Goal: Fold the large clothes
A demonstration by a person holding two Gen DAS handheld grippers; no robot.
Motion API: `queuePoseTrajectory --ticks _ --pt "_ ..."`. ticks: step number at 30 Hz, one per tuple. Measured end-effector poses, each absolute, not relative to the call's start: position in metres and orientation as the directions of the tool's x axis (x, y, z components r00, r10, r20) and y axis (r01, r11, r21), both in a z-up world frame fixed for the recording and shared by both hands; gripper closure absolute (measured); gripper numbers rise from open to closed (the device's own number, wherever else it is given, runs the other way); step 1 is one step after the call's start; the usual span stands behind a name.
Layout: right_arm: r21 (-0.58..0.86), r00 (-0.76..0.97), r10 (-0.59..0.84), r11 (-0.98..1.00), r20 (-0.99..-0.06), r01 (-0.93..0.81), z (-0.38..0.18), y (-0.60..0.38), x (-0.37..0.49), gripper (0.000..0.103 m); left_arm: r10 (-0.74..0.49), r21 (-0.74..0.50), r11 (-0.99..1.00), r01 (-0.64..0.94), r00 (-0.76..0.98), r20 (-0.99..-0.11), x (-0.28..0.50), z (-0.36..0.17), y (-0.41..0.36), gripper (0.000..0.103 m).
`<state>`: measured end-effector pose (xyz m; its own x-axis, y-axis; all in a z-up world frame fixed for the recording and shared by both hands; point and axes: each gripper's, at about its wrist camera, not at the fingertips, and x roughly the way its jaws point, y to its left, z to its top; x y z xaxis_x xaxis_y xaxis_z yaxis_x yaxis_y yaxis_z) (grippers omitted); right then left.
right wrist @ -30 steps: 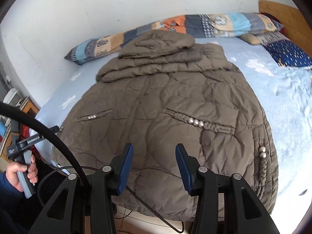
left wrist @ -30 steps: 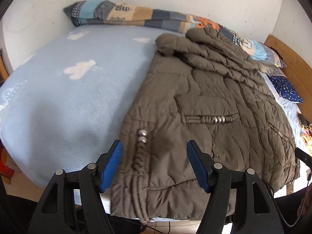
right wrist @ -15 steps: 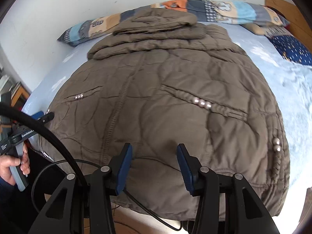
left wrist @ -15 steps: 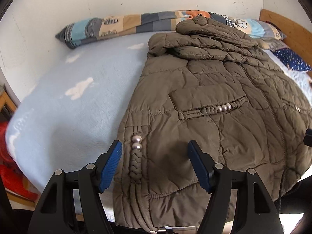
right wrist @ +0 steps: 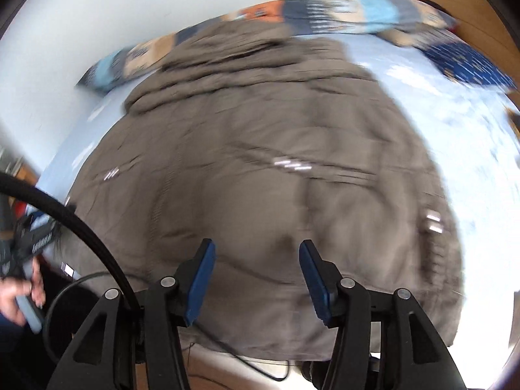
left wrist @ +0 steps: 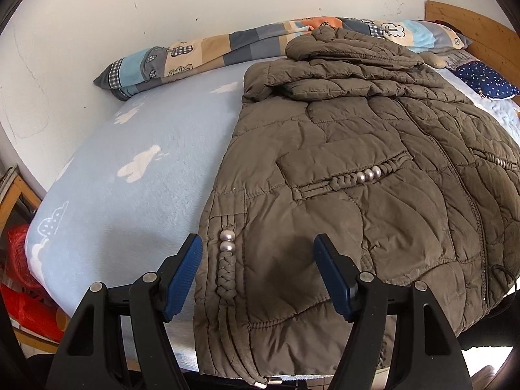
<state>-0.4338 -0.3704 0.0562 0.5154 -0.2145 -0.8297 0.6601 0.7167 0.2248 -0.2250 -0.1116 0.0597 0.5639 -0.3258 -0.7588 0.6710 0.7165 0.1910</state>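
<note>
A quilted olive-brown padded jacket [left wrist: 357,175] lies spread flat, front up, on a bed covered with a light blue fleece sheet printed with white clouds [left wrist: 130,178]. Its hem reaches the bed's near edge and hangs slightly over it; its hood and folded sleeves are piled at the far end. A closed zip [left wrist: 471,201] runs down the front. Braided pocket trims with silver beads [left wrist: 367,175] cross each side, and a braided side trim carrying two more beads [left wrist: 227,240] runs down the left edge near the hem.

The left hand-held gripper [left wrist: 258,276] hovers over the jacket's near left corner, its blue-padded jaws standing wide apart with nothing pressed between them. The right hand-held gripper [right wrist: 256,276] hangs above the hem closer to the middle, its jaws opening and not pressing on the fabric; that view is blurred.

Along the far side of the bed, against a white wall [left wrist: 162,6], lies a long patchwork pillow in blue, tan, grey and orange [left wrist: 201,55]. A navy cushion with white dots [left wrist: 487,81] sits at the far right by a wooden headboard [left wrist: 471,22]. A black cable [right wrist: 81,224] arcs across the right wrist view's left side, where a person's hand [right wrist: 16,295] grips the other handle.
</note>
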Motion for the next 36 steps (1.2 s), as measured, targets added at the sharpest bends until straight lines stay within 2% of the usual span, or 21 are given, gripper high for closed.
queuePoseTrajectory --ticks 5,8,12,17,22,28,36 --pt "0.242 0.475 -0.298 0.575 -0.828 0.782 0.057 -0.392 -0.482 0.037 -0.339 0.164 0.711 0.684 0.538 -0.771 -0.227 0.061 -0.114 0.033" --pt "0.293 0.481 -0.303 0.498 -0.823 0.816 0.055 -0.401 -0.509 0.037 -0.354 0.123 0.705 0.698 0.497 -0.793 -0.226 0.060 -0.113 0.032" --pt "0.294 0.448 -0.352 0.412 -0.822 0.863 0.062 -0.405 -0.536 0.035 -0.390 -0.028 0.729 0.684 0.381 -0.838 -0.213 0.059 -0.099 0.028" --pt "0.363 0.483 -0.377 0.347 -0.790 0.865 0.074 -0.408 -0.567 0.033 -0.416 -0.152 0.739 0.656 0.267 -0.870 -0.199 0.054 -0.088 0.027" --pt "0.418 0.510 -0.341 0.309 -0.790 0.854 0.066 -0.413 -0.577 0.033 -0.475 -0.292 0.722 0.627 0.144 -0.868 -0.182 0.054 -0.077 0.026" --pt "0.507 0.556 -0.275 0.233 -0.784 0.830 0.049 -0.426 -0.586 0.032 -0.593 -0.496 0.706 0.506 0.038 -0.805 -0.153 0.056 -0.051 0.026" --pt "0.543 0.571 -0.211 0.181 -0.793 0.820 0.030 -0.433 -0.581 0.032 -0.599 -0.549 0.738 0.392 0.005 -0.801 -0.136 0.037 -0.031 0.025"
